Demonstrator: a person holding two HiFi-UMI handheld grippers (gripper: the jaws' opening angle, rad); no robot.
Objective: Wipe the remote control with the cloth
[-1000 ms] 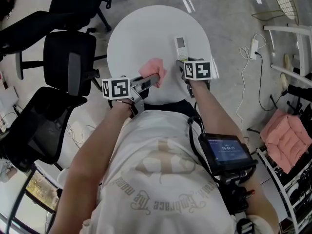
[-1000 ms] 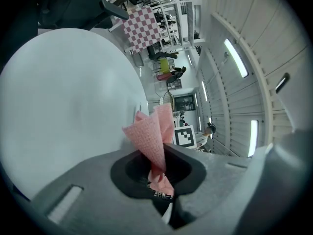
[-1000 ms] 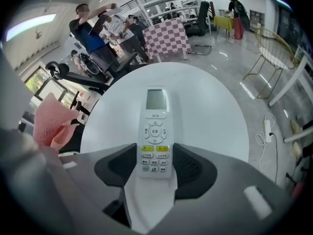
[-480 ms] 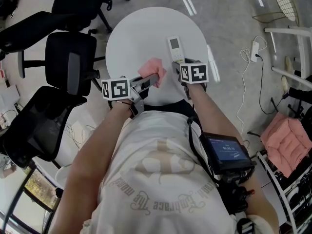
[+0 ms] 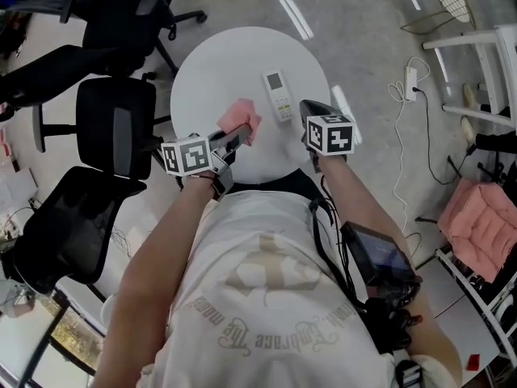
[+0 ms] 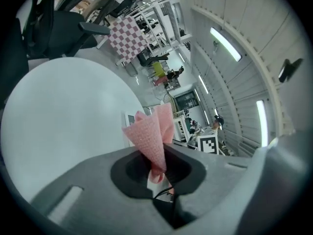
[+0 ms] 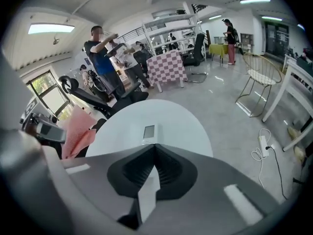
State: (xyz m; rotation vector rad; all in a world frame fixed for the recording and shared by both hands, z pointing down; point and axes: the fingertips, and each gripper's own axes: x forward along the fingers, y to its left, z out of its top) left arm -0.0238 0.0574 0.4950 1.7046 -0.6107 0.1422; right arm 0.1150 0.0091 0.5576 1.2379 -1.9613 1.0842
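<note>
The remote (image 5: 279, 95) lies flat on the desk (image 5: 210, 63), just beside the right gripper (image 5: 307, 107), at its ten o'clock. Those jaws have just closed fully with nothing between them. The left gripper (image 5: 237, 137) has its jaws clamped on a bunched pink cloth (image 5: 241, 118), at the remote's eight o'clock. The remote is white and slim, with a small screen at its far end. The desk is round and white; black chairs (image 5: 113, 120) stand at its nine o'clock on a grey floor (image 5: 363, 23).

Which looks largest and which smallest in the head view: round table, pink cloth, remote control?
1. round table
2. pink cloth and remote control: about alike. The cloth is held up nearer the camera, so I do not rank them.
</note>
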